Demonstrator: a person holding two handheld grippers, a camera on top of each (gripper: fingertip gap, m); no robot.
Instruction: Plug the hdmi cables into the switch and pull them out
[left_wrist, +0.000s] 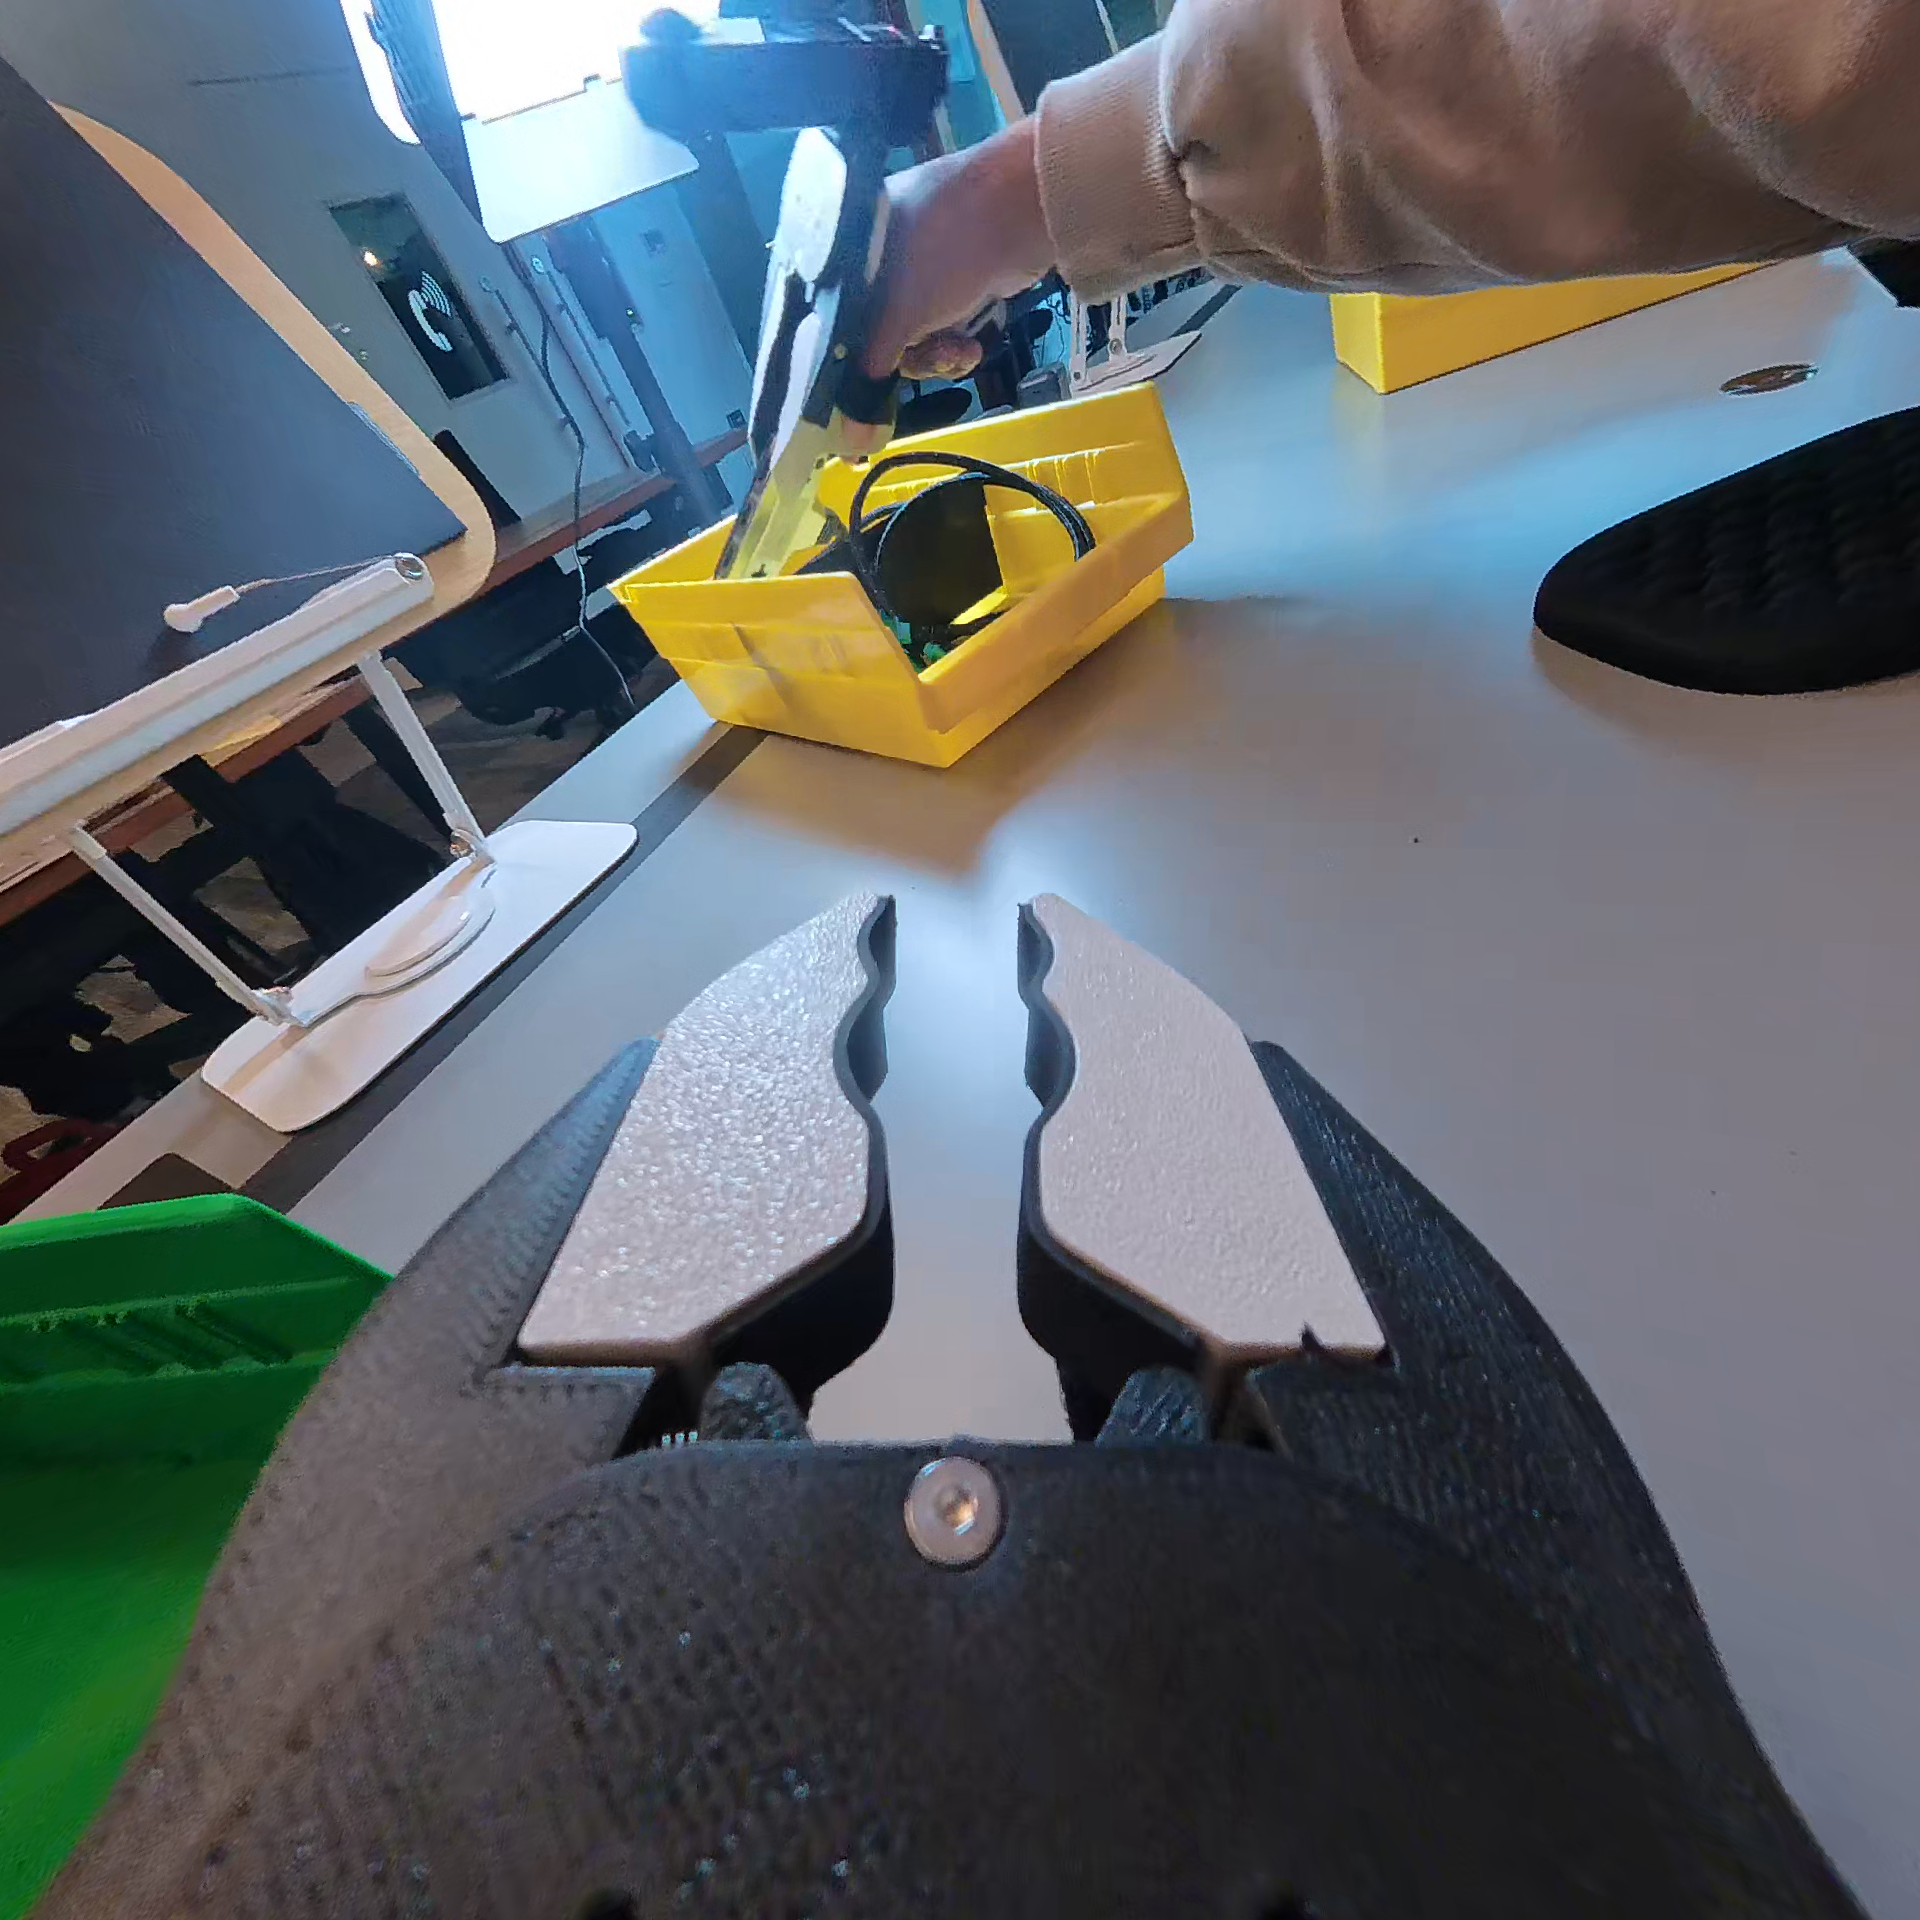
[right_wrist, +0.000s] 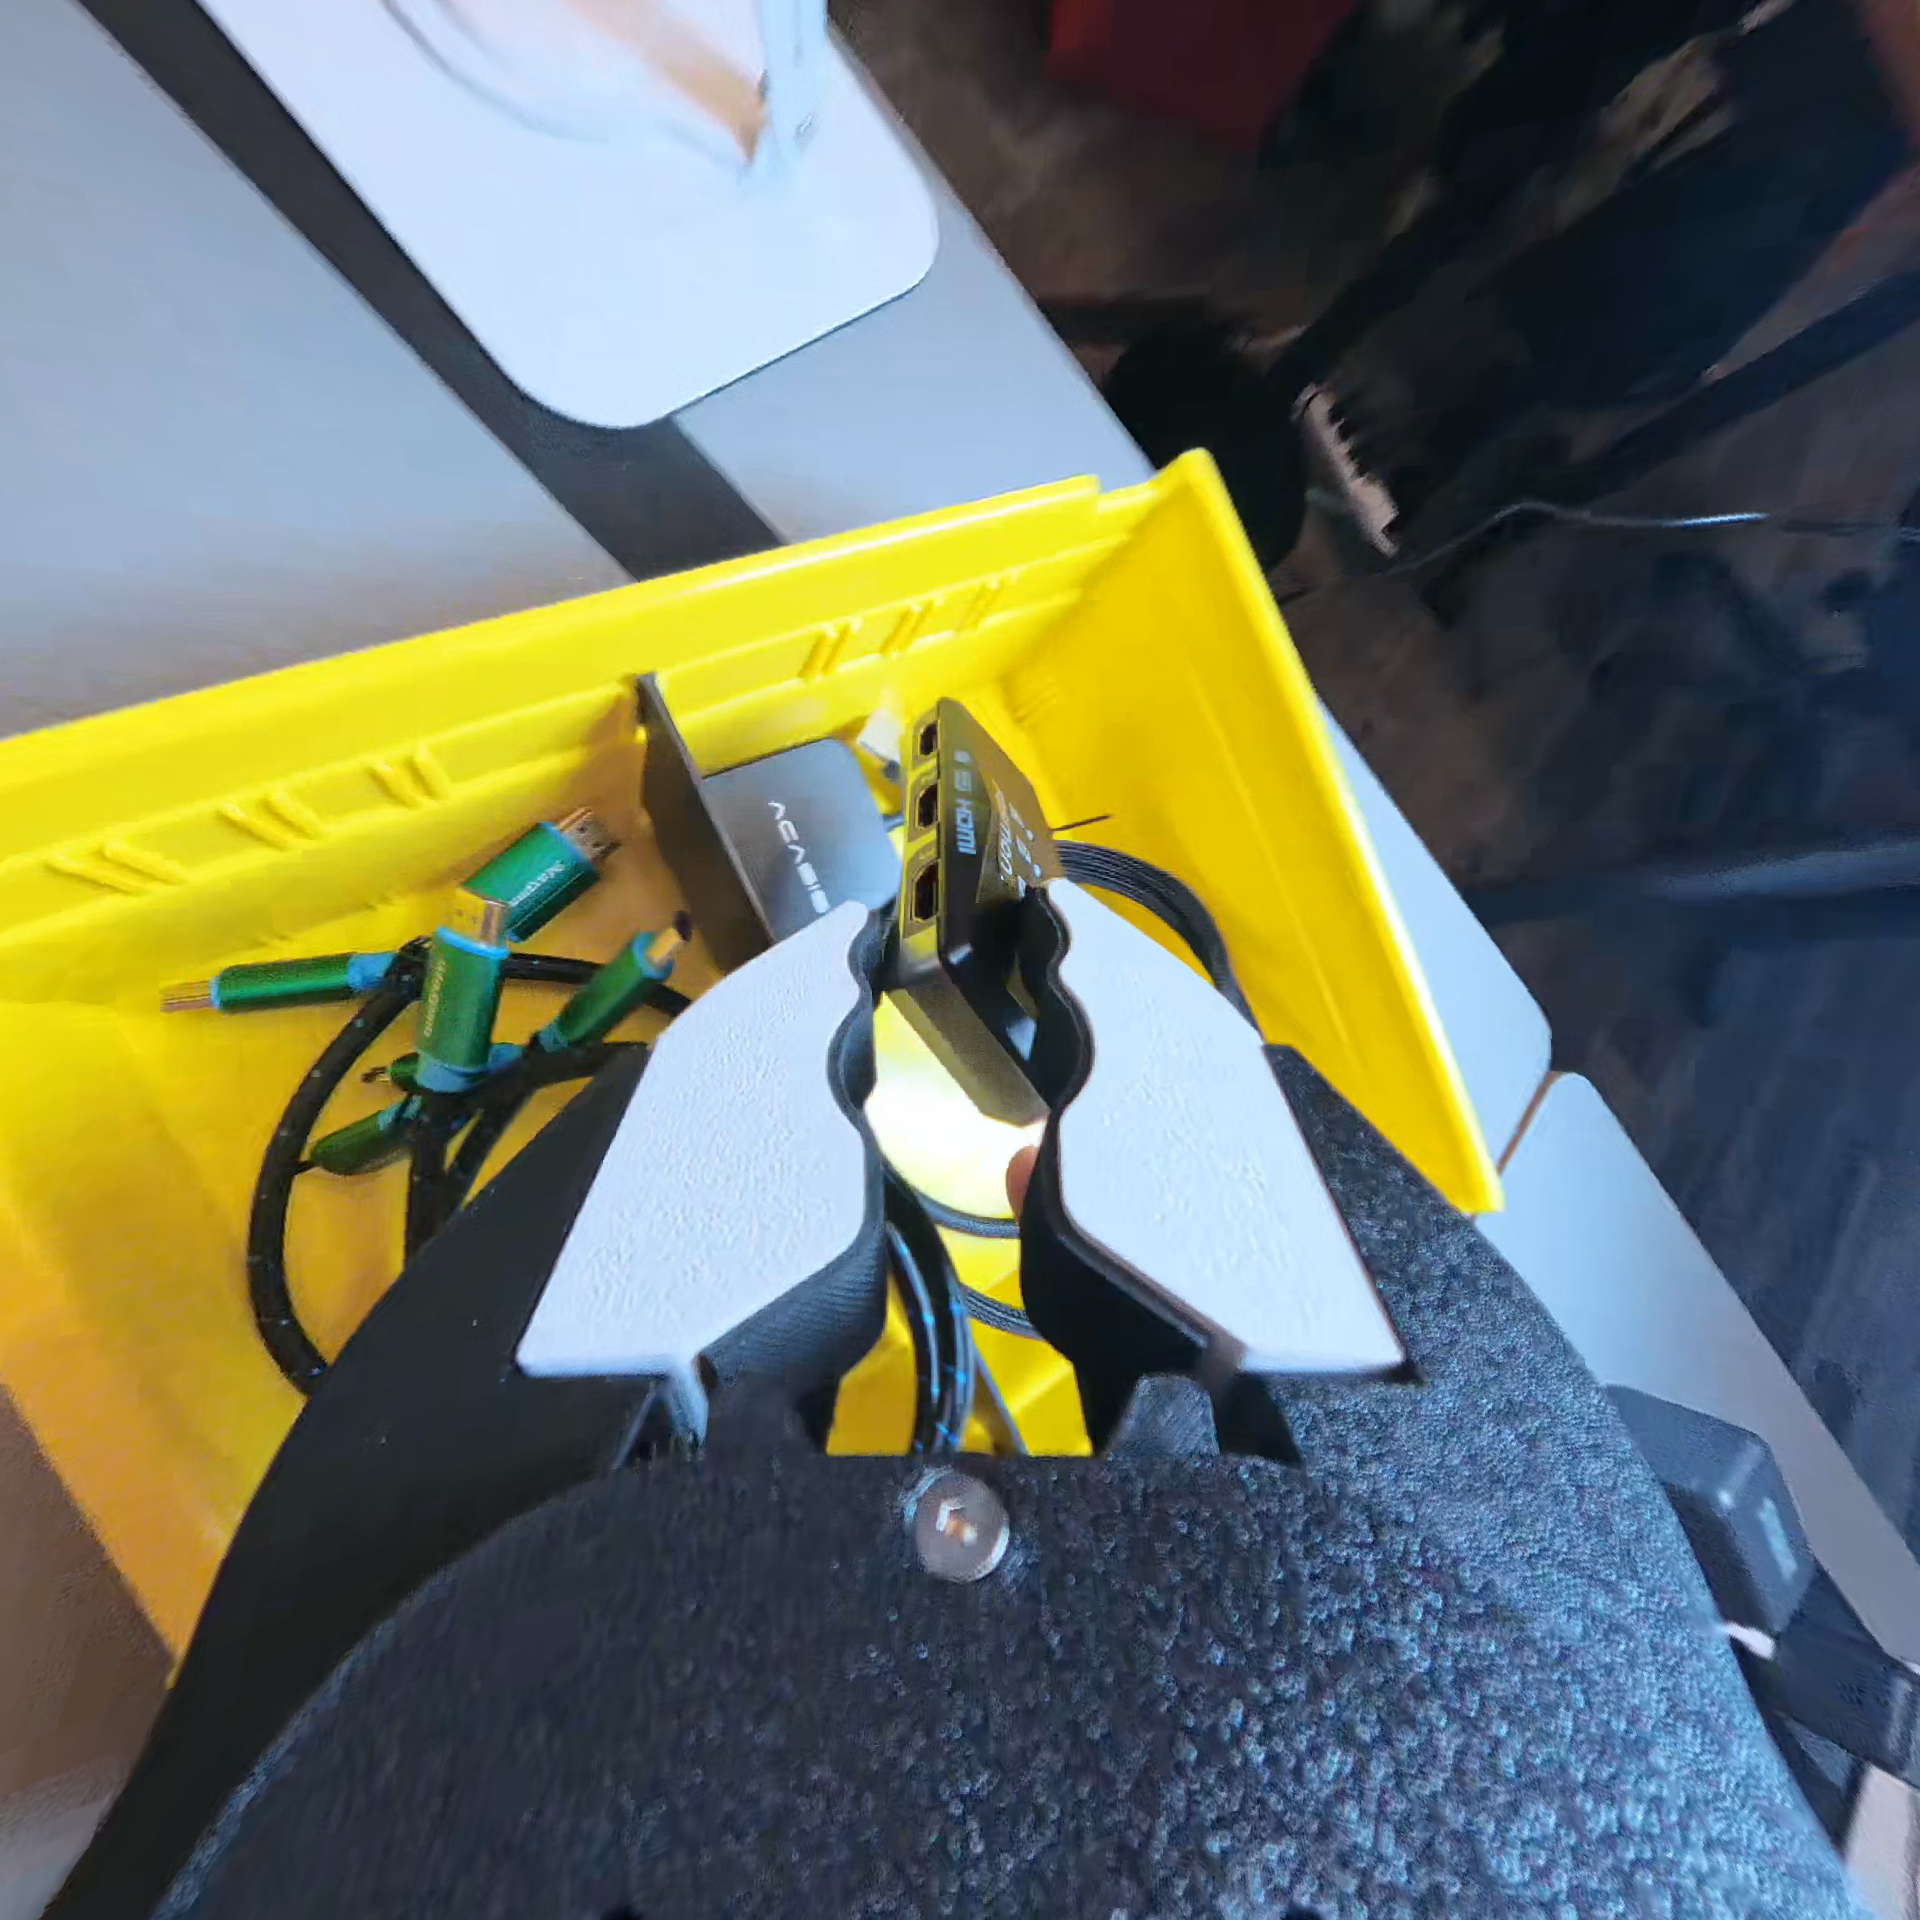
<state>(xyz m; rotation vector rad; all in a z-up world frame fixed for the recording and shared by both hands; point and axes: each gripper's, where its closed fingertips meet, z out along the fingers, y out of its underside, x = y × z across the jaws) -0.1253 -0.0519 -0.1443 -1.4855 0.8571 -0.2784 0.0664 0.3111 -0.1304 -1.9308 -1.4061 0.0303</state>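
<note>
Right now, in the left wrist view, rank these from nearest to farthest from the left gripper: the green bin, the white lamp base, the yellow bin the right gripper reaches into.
1. Green bin: close by, left of the left gripper.
2. White lamp base: farther left, at the table edge.
3. Yellow bin: farthest, ahead, with the right gripper inside it.

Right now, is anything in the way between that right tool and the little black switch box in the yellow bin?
Nothing visible is. The right tool already has its fingers closed around the black switch, tilted inside the yellow bin. The green-ended HDMI cables lie to one side, and a grey device sits just beside the switch.
</note>
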